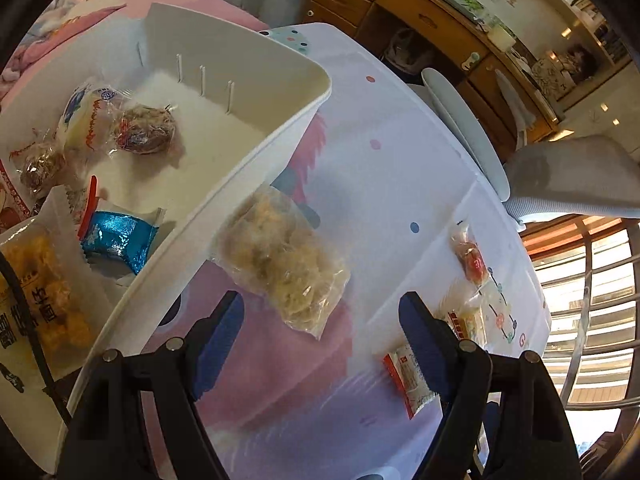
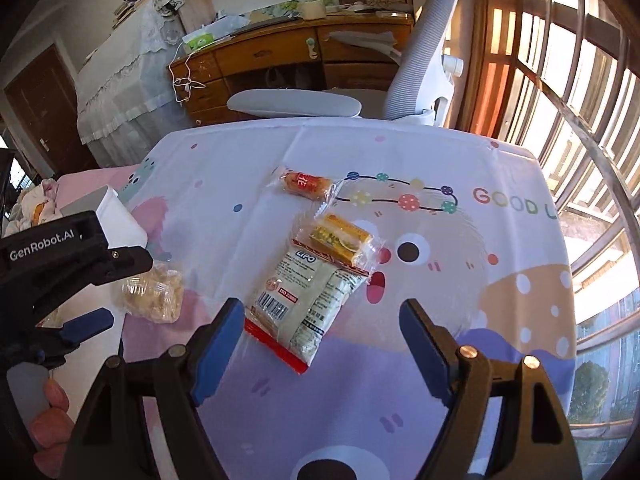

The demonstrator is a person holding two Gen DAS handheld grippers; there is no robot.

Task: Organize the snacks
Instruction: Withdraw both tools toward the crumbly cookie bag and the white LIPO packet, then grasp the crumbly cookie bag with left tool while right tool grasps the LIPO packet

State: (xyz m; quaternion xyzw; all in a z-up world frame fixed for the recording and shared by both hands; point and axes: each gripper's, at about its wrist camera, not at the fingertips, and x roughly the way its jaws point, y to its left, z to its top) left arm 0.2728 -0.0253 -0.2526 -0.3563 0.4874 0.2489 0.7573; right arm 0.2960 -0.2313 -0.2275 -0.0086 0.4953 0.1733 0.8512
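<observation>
Your left gripper [image 1: 320,316] hangs over the clear bag of pale crisps [image 1: 282,268], jaws apart and empty. The bag lies just ahead of the pads, its long axis running from the bin wall down toward your right pad, so it sits skewed to the jaw line. The white bin [image 1: 256,148] stands just beside it on the left; its rim is the nearest obstacle to a closing left pad.

Your right gripper [image 2: 322,316] is likewise apart and empty, aimed at the white LIPO packet [image 2: 304,300], which lies dead ahead between the pads, long axis slanting away up-right. A yellow wrapped cake [image 2: 344,240] overlaps its far end, touching. A red sausage-like snack [image 2: 304,184] lies farther off, apart.

Each hand has its own nearest target; no crossing needed.

Already in the bin: a blue foil sweet [image 1: 118,240], a brown nest-like cake [image 1: 144,130], and other packets, hard to name at the blurred edge.

Tablecloth [image 2: 440,152] is soft; expect packets to slide.
</observation>
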